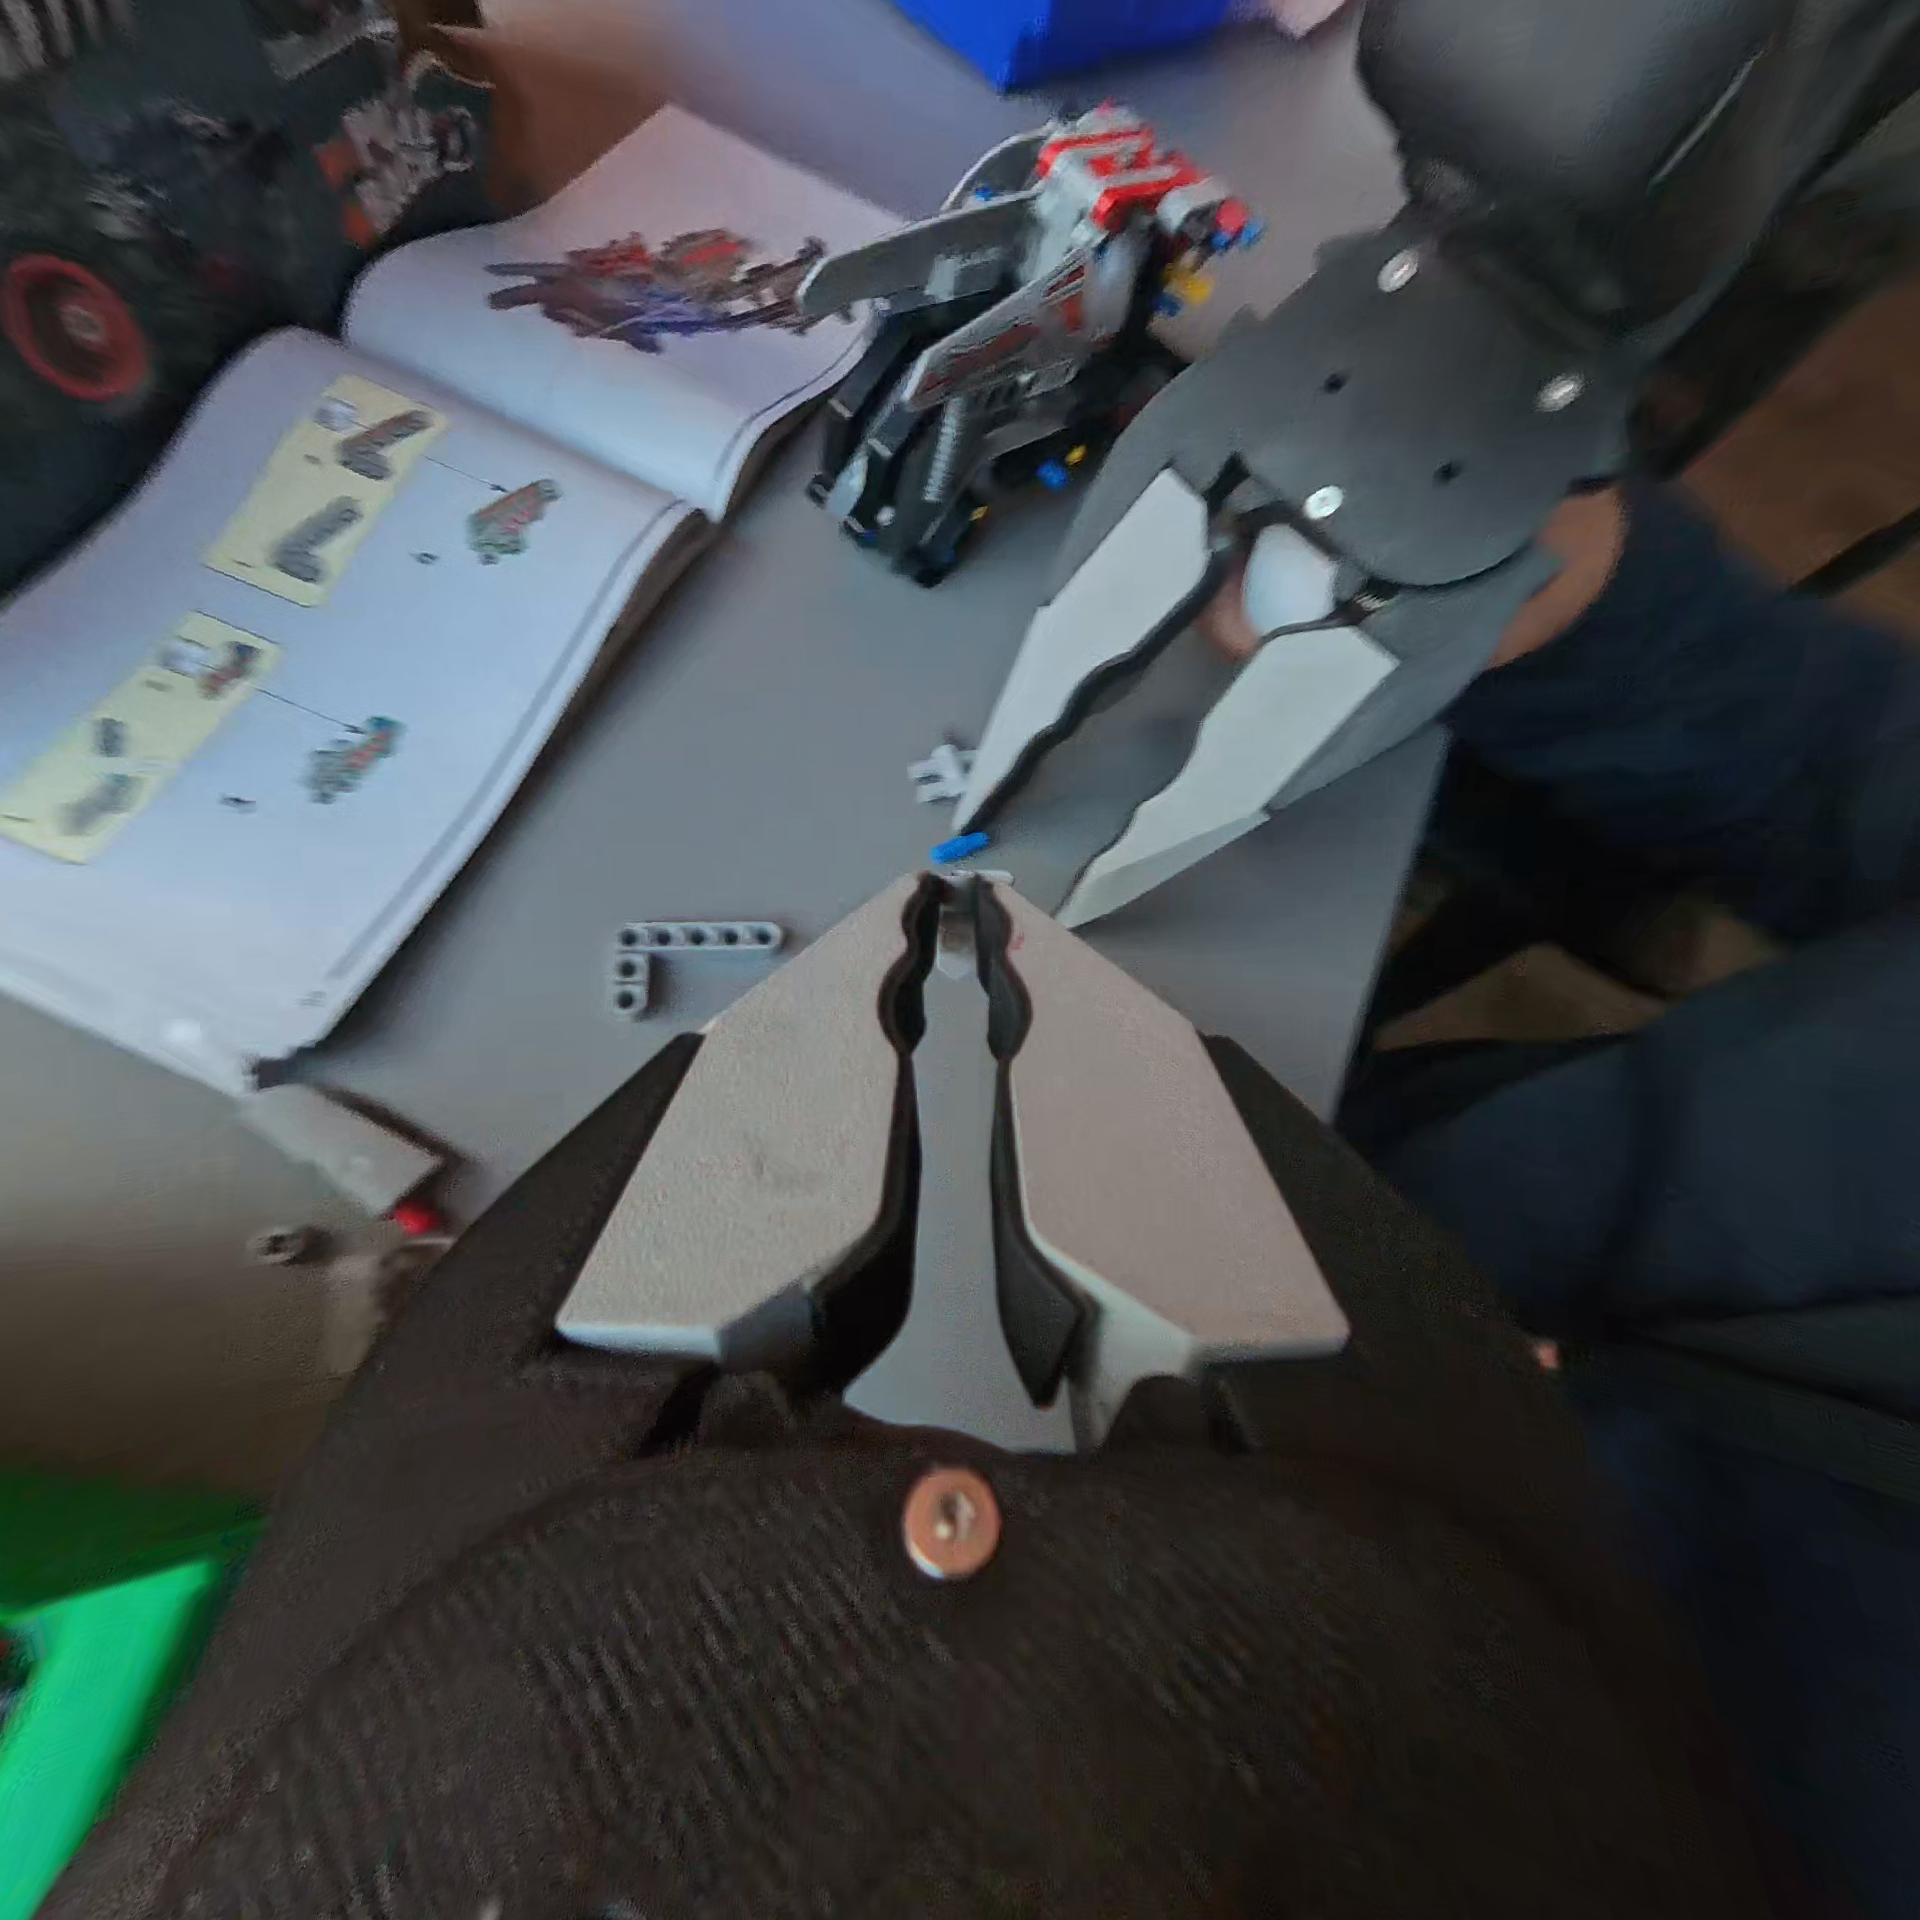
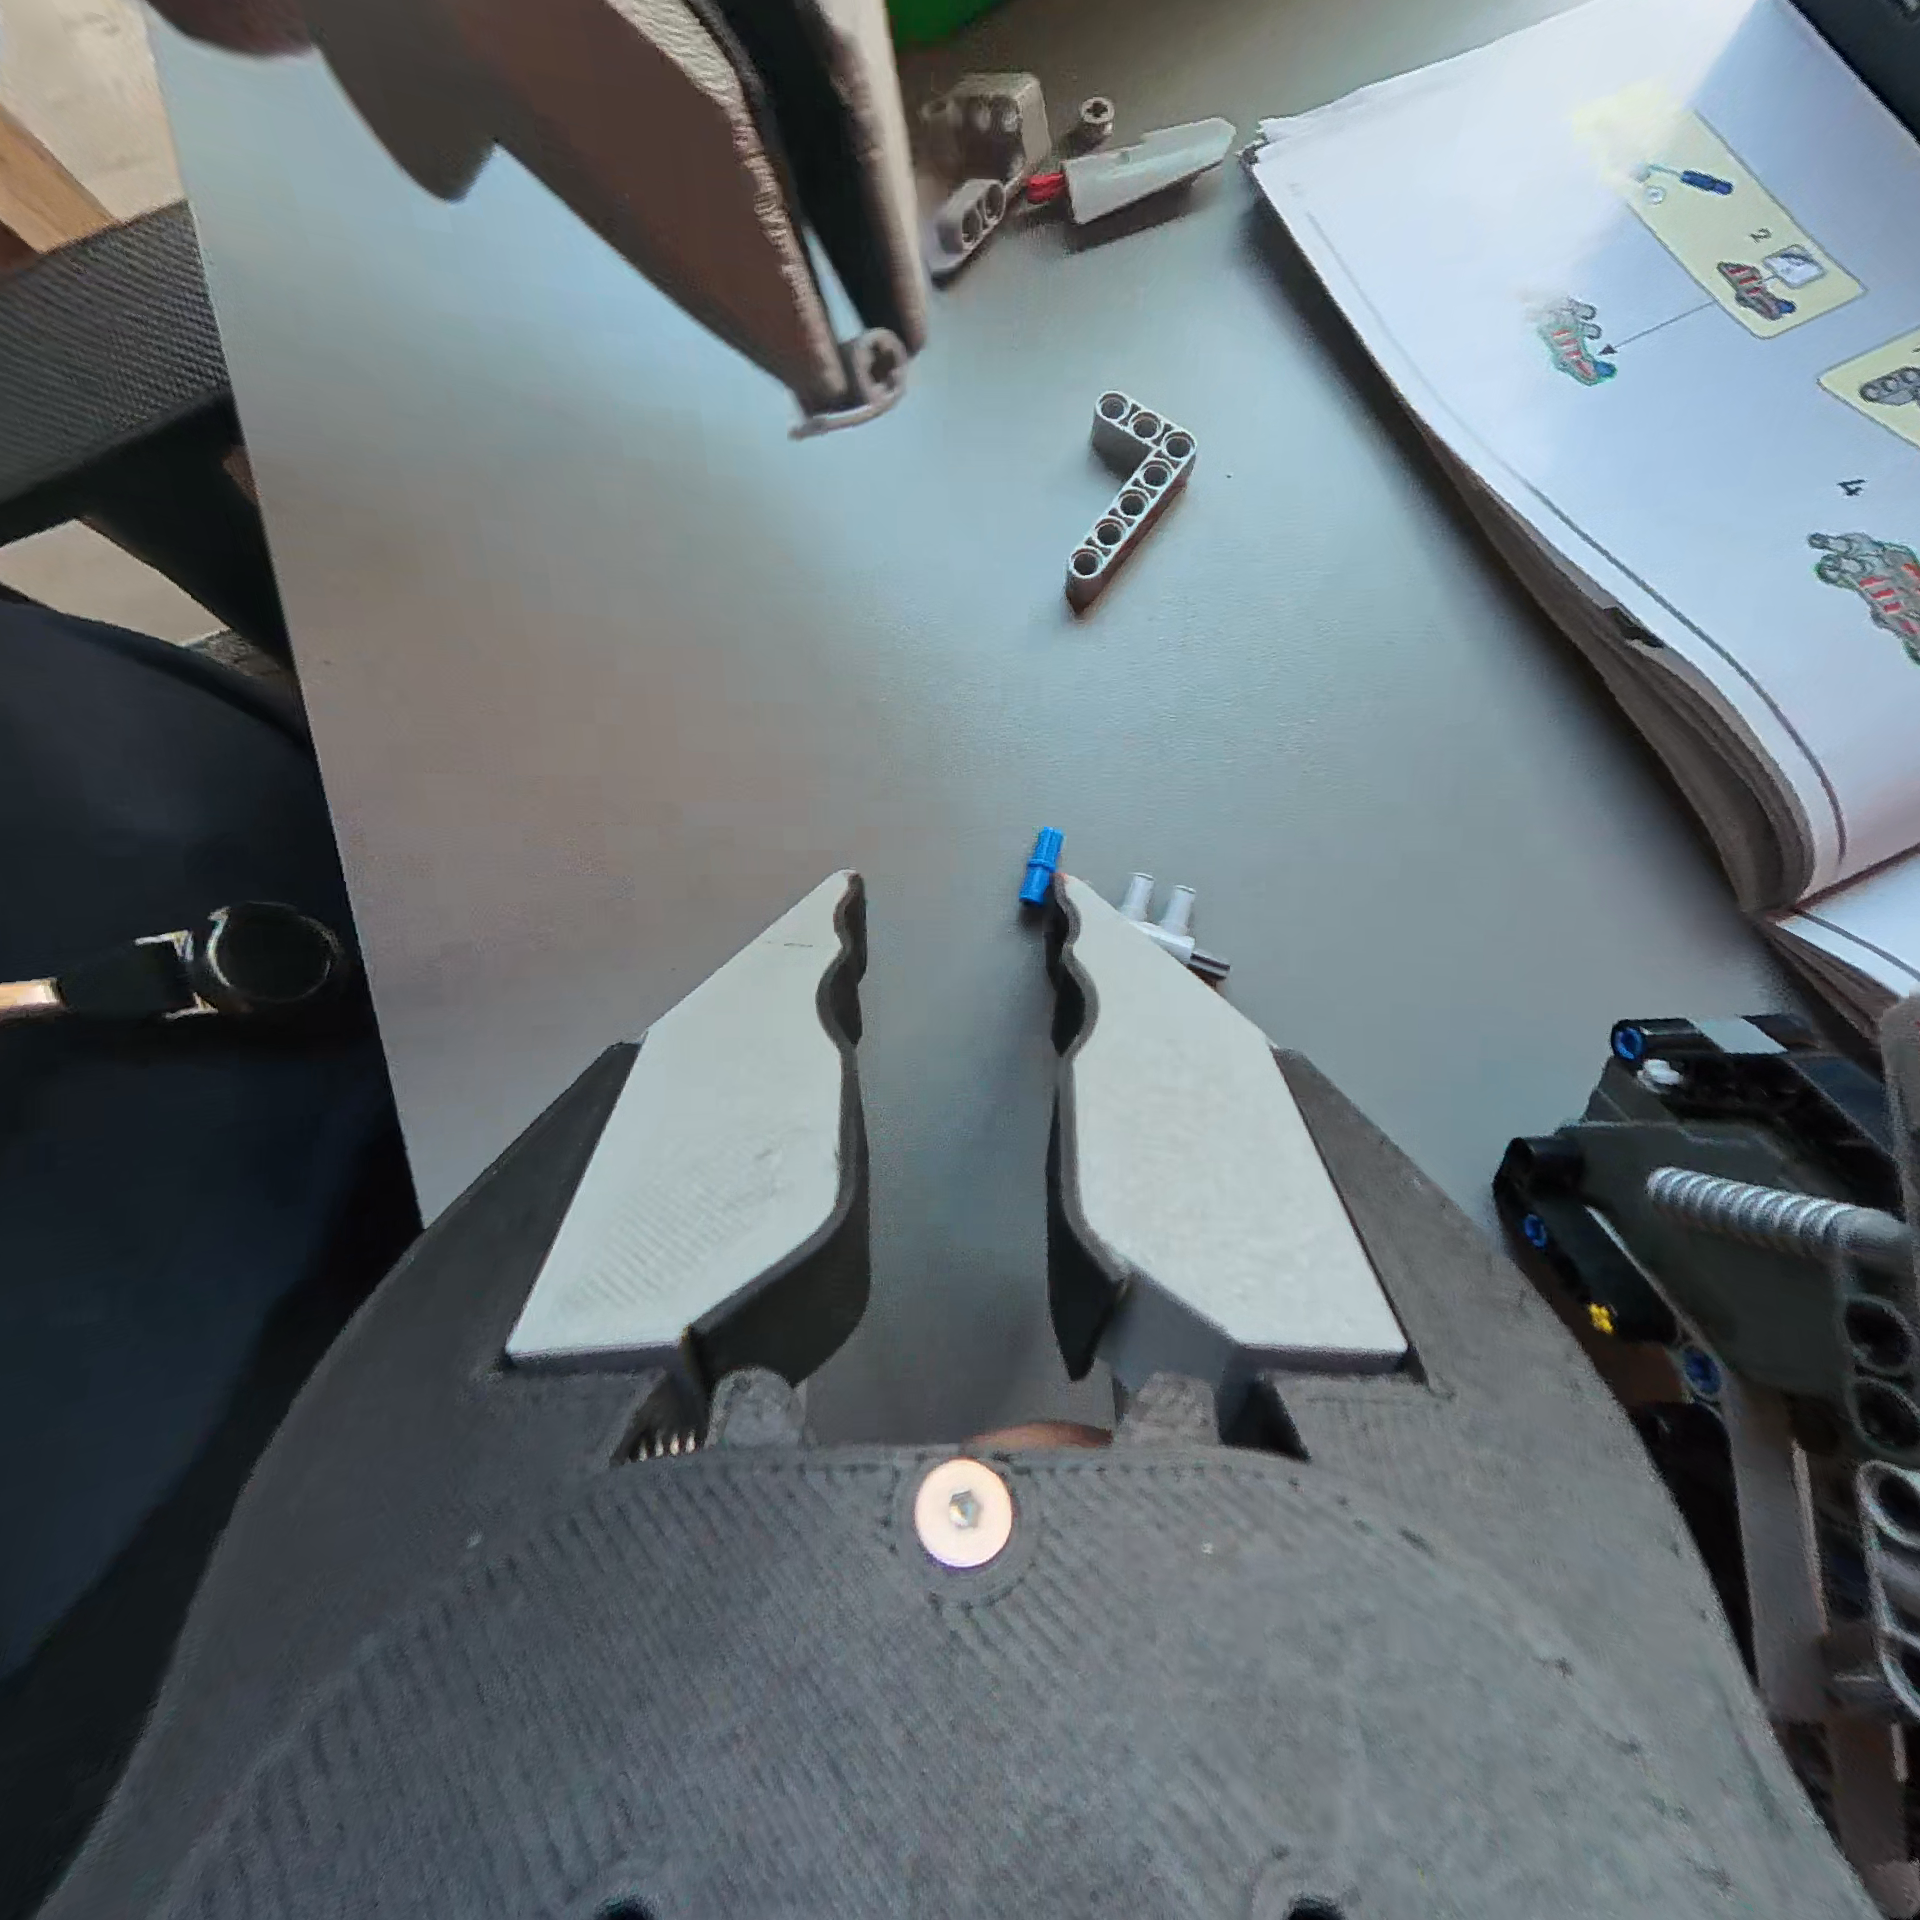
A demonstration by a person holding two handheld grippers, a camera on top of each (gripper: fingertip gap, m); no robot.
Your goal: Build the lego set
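Note:
My left gripper (image 1: 958,896) is shut on a small grey Lego piece (image 1: 956,935) with a cross-shaped hole, held just above the grey table. In the right wrist view it comes in from the top (image 2: 862,400) with the piece (image 2: 876,372) at its tips. My right gripper (image 2: 956,899) is open and empty, low over the table; it also shows in the left wrist view (image 1: 1023,868). A blue pin (image 2: 1039,878) lies at its right fingertip, with a white connector (image 2: 1164,909) just beyond. A grey L-shaped beam (image 2: 1132,499) lies flat farther off. The partly built model (image 1: 1039,343) stands behind.
An open instruction booklet (image 1: 312,623) covers the left of the table. Several loose grey pieces (image 2: 1039,166) lie near its corner. A green bin (image 1: 94,1714), a blue bin (image 1: 1039,31) and the set's box (image 1: 156,208) stand around. The table edge (image 2: 312,727) runs beside a person's dark clothing. My right fingertips sit around 8 centimeters from my left ones.

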